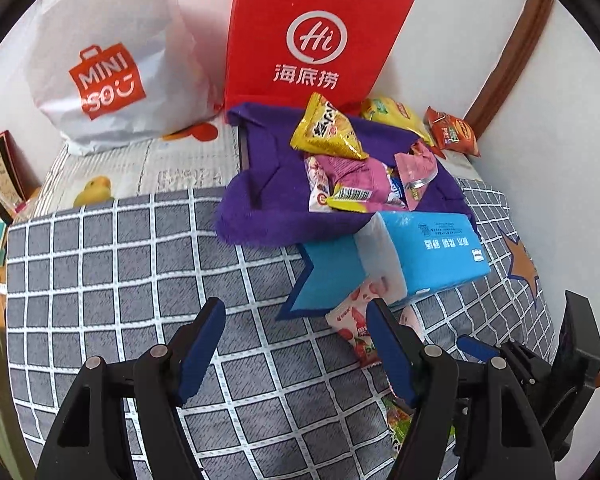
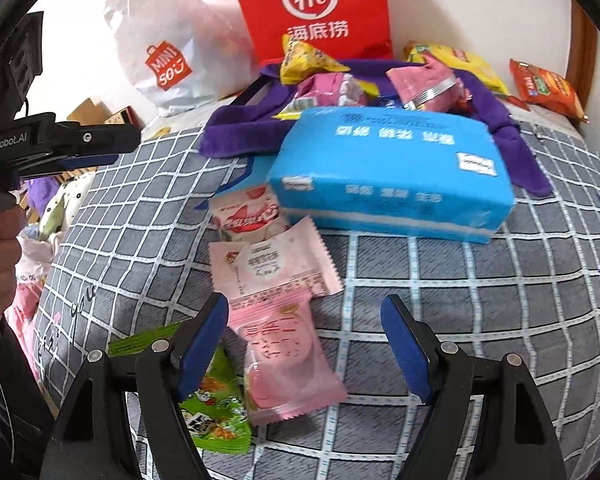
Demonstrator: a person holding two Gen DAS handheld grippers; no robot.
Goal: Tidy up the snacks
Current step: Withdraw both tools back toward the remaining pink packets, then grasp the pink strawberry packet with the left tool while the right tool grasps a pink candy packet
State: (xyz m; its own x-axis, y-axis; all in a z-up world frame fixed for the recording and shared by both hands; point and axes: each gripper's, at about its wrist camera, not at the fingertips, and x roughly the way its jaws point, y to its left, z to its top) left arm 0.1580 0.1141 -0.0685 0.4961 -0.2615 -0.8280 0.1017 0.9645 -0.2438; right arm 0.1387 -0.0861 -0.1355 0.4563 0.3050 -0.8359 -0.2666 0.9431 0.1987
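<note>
Snack packets lie on a grey checked bedspread point(image 1: 120, 280). A yellow packet point(image 1: 328, 130) and pink packets point(image 1: 348, 184) sit on a purple cloth point(image 1: 260, 208); they also show in the right wrist view point(image 2: 332, 88). Pink wrapped snacks point(image 2: 276, 264) point(image 2: 284, 360) and a green packet point(image 2: 216, 404) lie in front of my right gripper point(image 2: 304, 344), which is open and empty just above them. My left gripper point(image 1: 296, 344) is open and empty over bare bedspread, left of a red-and-white packet point(image 1: 356, 320). The right gripper's body point(image 1: 540, 364) shows at the left wrist view's right edge.
A blue tissue pack point(image 2: 388, 176) lies behind the pink snacks. A red Hi paper bag point(image 1: 312, 40) and a white Miniso bag point(image 1: 104, 64) stand against the wall. Yellow point(image 1: 396, 114) and orange point(image 1: 452, 132) packets lie in the far corner. Clutter sits beside the bed's left edge.
</note>
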